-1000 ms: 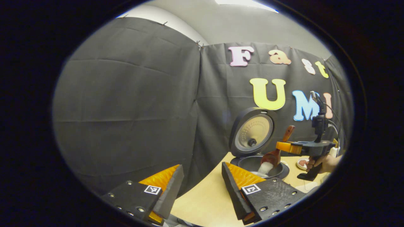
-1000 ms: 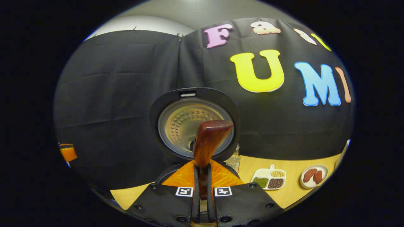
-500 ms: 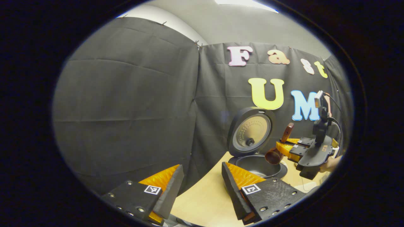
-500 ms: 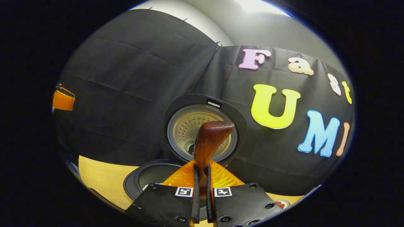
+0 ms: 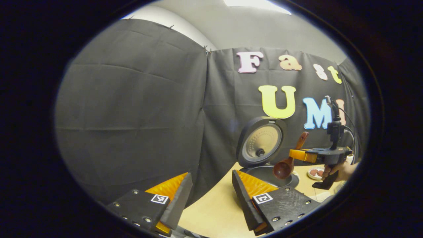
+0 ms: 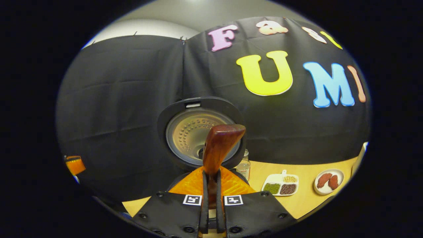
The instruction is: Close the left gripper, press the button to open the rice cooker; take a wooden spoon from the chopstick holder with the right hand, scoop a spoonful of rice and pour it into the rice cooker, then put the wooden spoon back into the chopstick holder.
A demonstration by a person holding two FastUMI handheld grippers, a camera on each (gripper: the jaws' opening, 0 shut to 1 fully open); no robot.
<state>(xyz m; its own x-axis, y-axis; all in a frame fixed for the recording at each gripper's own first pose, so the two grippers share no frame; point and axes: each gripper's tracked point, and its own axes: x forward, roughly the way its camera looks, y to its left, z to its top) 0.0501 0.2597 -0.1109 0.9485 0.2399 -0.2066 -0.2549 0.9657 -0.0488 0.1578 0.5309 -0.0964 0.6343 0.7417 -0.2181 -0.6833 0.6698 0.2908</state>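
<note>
With the cooker (image 5: 264, 158) lid up, I log: right gripper (image 6: 211, 185) clamped on the spoon (image 5: 287, 162), its empty bowl over the pot; left gripper (image 5: 211, 191) jaws apart, holding nothing. Remaining, I judge: return spoon to holder.

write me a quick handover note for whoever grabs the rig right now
Left tool: open, holding nothing, low over the table edge, apart from the cooker.
Right tool: shut on the wooden spoon, held above the rice cooker; the spoon bowl looks empty.
Rice cooker: lid up, pot open.
Beside it on the table: a small bottle, a divided dish of grains, a small plate.
Done: lid opened, spoon taken; rice apparently poured.
Left: put the spoon back into the chopstick holder.
</note>
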